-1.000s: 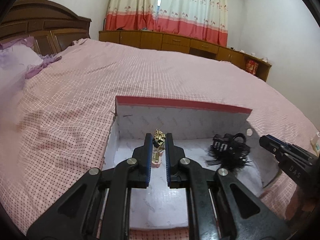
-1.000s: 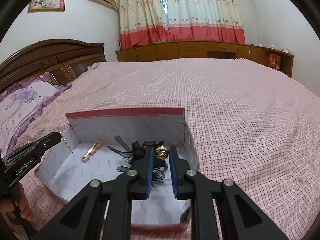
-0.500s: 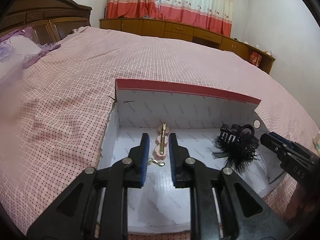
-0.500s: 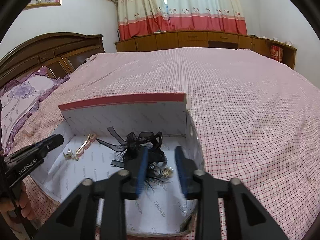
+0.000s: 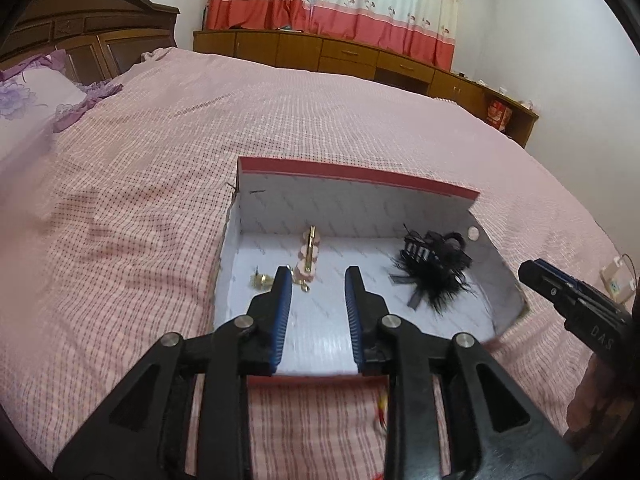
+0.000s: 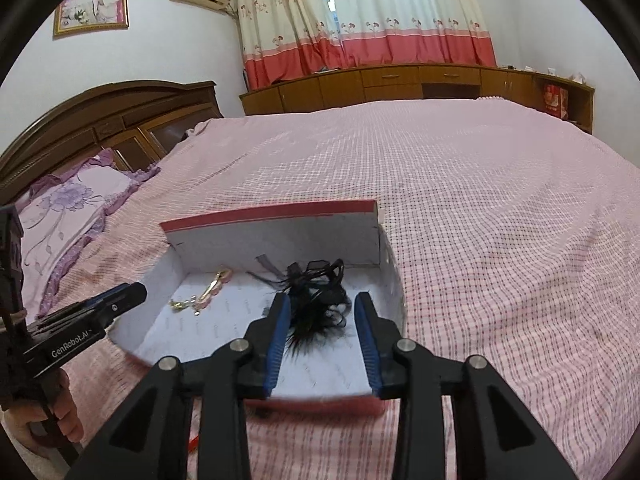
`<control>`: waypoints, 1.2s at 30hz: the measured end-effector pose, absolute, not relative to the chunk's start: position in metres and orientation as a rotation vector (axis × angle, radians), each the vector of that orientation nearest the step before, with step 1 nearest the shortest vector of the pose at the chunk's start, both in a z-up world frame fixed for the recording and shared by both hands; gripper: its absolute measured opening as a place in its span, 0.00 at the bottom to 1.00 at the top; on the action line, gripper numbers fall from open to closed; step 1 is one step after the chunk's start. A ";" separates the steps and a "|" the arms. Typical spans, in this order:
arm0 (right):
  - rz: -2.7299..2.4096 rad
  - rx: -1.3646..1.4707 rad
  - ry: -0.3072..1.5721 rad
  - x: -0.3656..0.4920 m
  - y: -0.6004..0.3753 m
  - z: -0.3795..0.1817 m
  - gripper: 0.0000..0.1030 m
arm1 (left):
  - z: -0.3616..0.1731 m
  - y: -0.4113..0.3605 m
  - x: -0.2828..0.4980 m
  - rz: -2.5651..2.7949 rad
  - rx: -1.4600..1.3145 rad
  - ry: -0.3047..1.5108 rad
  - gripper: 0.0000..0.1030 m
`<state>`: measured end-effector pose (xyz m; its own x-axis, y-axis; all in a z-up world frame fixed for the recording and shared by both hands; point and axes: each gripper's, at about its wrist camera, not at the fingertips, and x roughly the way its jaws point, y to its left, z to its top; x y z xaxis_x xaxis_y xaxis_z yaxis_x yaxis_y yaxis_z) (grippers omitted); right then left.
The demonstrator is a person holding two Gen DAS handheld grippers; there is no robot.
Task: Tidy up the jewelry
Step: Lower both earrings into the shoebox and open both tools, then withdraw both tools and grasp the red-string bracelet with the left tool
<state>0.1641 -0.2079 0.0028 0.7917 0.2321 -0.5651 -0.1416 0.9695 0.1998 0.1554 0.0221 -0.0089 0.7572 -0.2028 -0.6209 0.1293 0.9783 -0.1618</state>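
Observation:
A red-rimmed cardboard box [image 5: 356, 174] with a white inside lies on the bed. On its floor are a gold and pink hair clip [image 5: 308, 254], a small gold earring [image 5: 260, 280] and a black feathered hair claw [image 5: 434, 276]. My left gripper [image 5: 317, 280] hovers over the box's near part, its jaws opening with nothing gripped; the clip's end lies beyond them. My right gripper [image 6: 322, 304] stands open just short of the black claw [image 6: 316, 292], not pressing it. The clip [image 6: 216, 284] and earring [image 6: 180, 304] lie to its left.
The pink checked bedspread [image 6: 500, 220] surrounds the box. Purple pillows [image 6: 64, 204] and a wooden headboard [image 6: 120, 120] are at the left, low wooden cabinets [image 6: 400, 84] and curtains beyond. A hand [image 6: 60, 416] holds the left gripper [image 6: 92, 316]. A small red thing [image 5: 382, 412] lies on the bedspread.
Both grippers let go of small gold pieces, which now lie in the box. Their jaws opened, and both drew back and up from the box floor.

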 end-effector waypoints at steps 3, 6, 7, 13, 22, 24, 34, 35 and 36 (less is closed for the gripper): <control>0.206 0.153 0.632 0.151 -0.208 0.008 0.35 | -0.004 0.021 0.143 -0.192 -0.102 0.698 0.20; 0.208 0.151 0.645 0.139 -0.208 0.010 0.35 | -0.001 0.019 0.133 -0.213 -0.101 0.706 0.21; 0.209 0.151 0.649 0.135 -0.207 0.011 0.35 | -0.001 0.018 0.130 -0.220 -0.103 0.709 0.21; 0.216 0.170 0.687 0.116 -0.207 0.010 0.35 | -0.001 0.011 0.116 -0.269 -0.101 0.734 0.21; 0.217 0.170 0.732 0.088 -0.209 0.000 0.35 | -0.017 -0.001 0.106 -0.303 -0.110 0.812 0.22; 0.212 0.172 0.739 0.084 -0.212 -0.003 0.35 | -0.022 -0.003 0.105 -0.310 -0.111 0.831 0.22; 0.183 0.190 0.778 0.074 -0.227 -0.019 0.35 | -0.045 -0.017 0.102 -0.323 -0.112 0.921 0.27; 0.181 0.193 0.781 0.074 -0.228 -0.020 0.35 | -0.048 -0.019 0.102 -0.325 -0.110 0.929 0.28; 0.179 0.195 0.784 0.074 -0.229 -0.021 0.36 | -0.050 -0.021 0.103 -0.326 -0.107 0.936 0.29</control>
<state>0.0738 -0.2293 -0.0214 0.6949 0.2318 -0.6807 -0.0876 0.9669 0.2398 0.1030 -0.0206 -0.0498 0.5482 -0.3212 -0.7722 0.2288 0.9457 -0.2310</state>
